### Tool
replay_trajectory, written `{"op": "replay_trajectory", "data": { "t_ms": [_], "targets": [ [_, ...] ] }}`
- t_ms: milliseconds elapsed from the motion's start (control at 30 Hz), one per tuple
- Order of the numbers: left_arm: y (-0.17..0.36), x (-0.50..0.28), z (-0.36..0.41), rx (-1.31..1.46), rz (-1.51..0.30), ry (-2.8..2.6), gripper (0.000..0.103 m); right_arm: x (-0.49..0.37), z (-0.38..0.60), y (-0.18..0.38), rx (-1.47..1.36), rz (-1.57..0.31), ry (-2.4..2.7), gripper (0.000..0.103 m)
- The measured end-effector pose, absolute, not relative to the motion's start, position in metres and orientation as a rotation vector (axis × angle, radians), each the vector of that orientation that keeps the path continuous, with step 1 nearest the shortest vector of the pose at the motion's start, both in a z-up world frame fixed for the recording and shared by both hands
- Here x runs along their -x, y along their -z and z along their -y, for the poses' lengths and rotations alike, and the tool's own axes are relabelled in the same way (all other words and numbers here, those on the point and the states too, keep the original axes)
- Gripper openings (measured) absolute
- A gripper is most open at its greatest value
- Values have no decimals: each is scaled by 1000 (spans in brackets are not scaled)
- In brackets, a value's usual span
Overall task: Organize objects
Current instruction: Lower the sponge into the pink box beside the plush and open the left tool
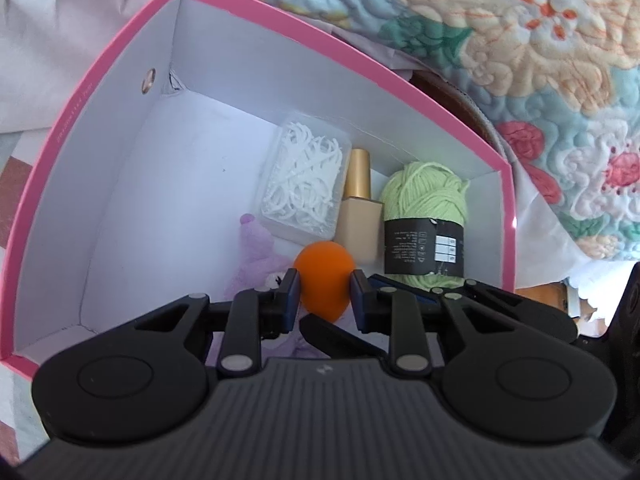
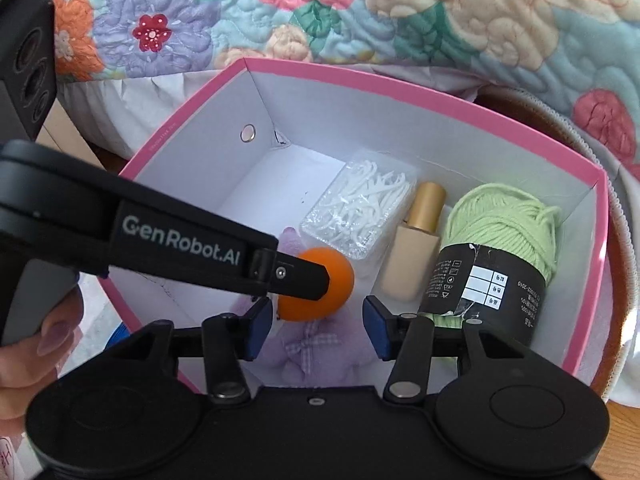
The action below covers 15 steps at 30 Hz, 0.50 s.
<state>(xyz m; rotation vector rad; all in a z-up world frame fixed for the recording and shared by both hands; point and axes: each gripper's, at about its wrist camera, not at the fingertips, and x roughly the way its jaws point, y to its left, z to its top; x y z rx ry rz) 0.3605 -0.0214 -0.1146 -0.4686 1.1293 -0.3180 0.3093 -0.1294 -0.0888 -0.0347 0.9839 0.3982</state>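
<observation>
Clamping one orange ball [image 1: 322, 285], left hand-held gripper [image 1: 324, 296]; right hand-held gripper [image 2: 317, 326] parted, empty; one pink box [image 2: 404, 87].

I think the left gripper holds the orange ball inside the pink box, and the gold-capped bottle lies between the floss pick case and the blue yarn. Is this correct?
One detail is wrong: the yarn is light green, not blue, as the right wrist view shows. The left gripper does hold the orange ball inside the pink box, and the gold-capped bottle lies between the floss pick case and that yarn.
</observation>
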Motion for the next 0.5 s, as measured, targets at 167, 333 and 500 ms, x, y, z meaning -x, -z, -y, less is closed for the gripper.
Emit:
{"op": "replay_trajectory", "data": {
  "t_ms": [167, 333, 500],
  "targets": [
    [108, -360, 26, 446, -1115, 312, 26, -311, 127, 90, 70, -964, -335, 37],
    [94, -350, 20, 418, -1103, 283, 29, -309, 126, 90, 56, -952, -316, 37],
    [67, -331, 17, 340, -1097, 262, 36, -282, 127, 64, 22, -924, -343, 41]
  ]
}}
